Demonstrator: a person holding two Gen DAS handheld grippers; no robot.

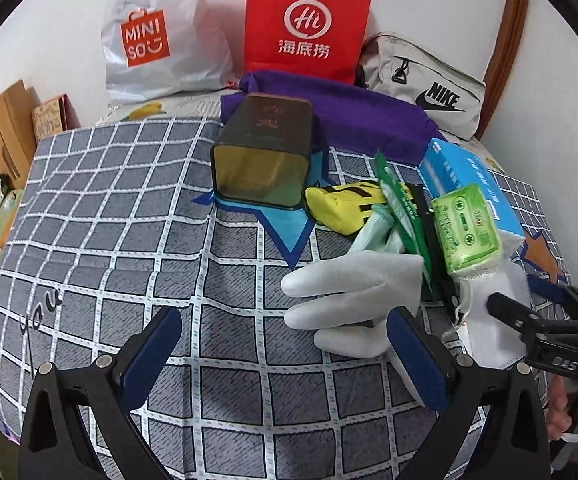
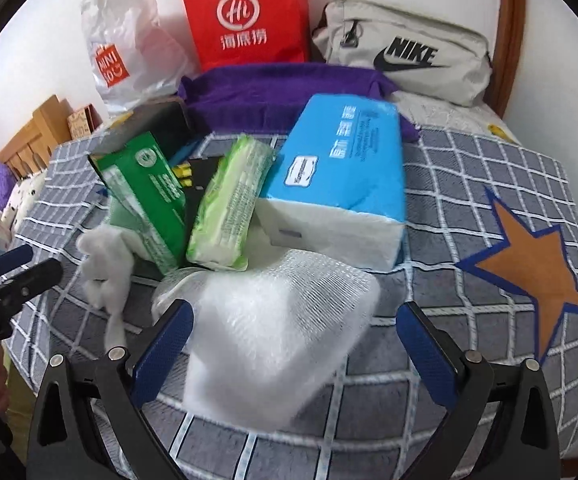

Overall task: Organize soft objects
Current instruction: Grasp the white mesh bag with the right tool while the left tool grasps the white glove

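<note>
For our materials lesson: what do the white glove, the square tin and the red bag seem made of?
White glove: soft knit fabric, matte, limp fingers. Square tin: likely metal, dark with a glossy gold inside. Red bag: probably paper, stiff flat sides, sharp creases.

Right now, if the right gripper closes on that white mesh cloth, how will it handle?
Probably floppy: the white mesh cloth lies crumpled in soft folds between the open fingers of the right gripper, so it should drape and bunch. Likely very light, since the weave looks thin and open. Its far edge reaches the blue tissue pack; lifting may nudge it.
</note>
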